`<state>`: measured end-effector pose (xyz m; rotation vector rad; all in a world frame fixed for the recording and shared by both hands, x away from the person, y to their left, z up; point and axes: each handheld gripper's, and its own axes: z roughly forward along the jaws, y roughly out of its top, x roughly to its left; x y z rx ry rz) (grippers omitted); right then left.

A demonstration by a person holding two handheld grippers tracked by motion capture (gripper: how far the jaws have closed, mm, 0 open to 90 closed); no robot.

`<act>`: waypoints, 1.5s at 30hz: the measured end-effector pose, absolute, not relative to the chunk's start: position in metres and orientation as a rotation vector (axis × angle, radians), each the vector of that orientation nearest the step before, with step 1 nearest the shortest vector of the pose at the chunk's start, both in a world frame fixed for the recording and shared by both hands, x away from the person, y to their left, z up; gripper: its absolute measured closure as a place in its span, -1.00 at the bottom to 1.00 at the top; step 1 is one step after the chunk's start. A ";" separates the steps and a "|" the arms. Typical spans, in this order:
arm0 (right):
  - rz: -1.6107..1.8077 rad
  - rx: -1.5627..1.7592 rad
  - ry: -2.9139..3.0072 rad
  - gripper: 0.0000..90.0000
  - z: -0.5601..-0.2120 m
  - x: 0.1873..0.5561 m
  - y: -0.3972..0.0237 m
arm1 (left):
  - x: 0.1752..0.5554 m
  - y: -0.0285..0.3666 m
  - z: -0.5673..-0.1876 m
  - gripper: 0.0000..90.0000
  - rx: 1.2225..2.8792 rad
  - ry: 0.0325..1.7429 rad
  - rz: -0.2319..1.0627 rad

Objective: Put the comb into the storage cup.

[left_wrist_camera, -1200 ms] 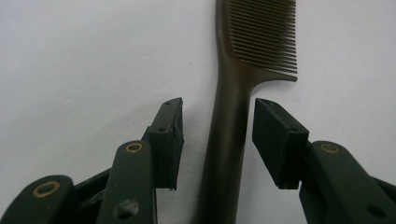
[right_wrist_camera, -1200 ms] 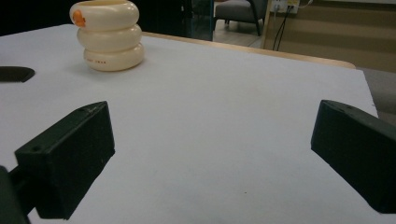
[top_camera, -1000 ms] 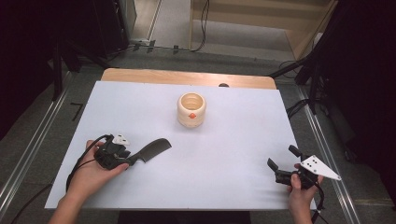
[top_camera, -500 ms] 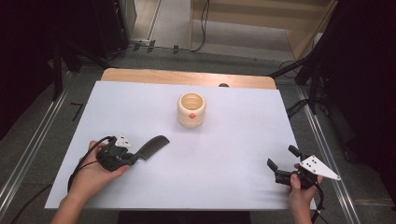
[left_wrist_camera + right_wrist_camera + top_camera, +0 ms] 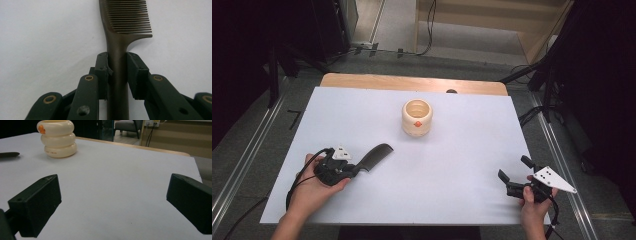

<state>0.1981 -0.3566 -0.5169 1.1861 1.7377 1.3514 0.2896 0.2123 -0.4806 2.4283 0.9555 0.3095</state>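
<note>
- The left gripper (image 5: 354, 170) lies low over the near left part of the white table sheet (image 5: 462, 165), held in the person's left hand (image 5: 314, 187).
- Its jaws have just been closing and now clamp the handle of a dark comb (image 5: 374, 156); in the left gripper view the two pads press on either side of the comb (image 5: 120, 50) handle, just below the teeth.
- The comb points away from the gripper, up and to the right in the high view, with its toothed end toward the middle of the table; whether it rests on the sheet or hangs just above it I cannot tell.
- A cream ribbed cup (image 5: 417, 116) with a small orange mark on its side stands upright at the far middle of the sheet, well apart from the comb and from both grippers.
- The right gripper (image 5: 511, 179) sits at the near right edge of the sheet in the person's right hand (image 5: 534, 202), with a grey three-cornered plate on top.
- Its jaws stand wide apart with nothing but bare sheet between them, as the right gripper view shows; the cup (image 5: 58, 138) appears there far off at upper left.
- A strip of wooden tabletop (image 5: 412, 82) shows beyond the sheet's far edge.
</note>
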 end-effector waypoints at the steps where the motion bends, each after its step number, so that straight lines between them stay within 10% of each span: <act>1: 1.352 1.186 1.737 -1.00 -0.517 0.198 -0.357 | 0.289 0.213 -0.480 0.61 2.418 0.962 0.311; 45: 1.431 1.088 1.869 -1.00 -0.464 0.210 -0.297 | 0.261 0.183 -0.453 0.61 2.012 0.840 0.477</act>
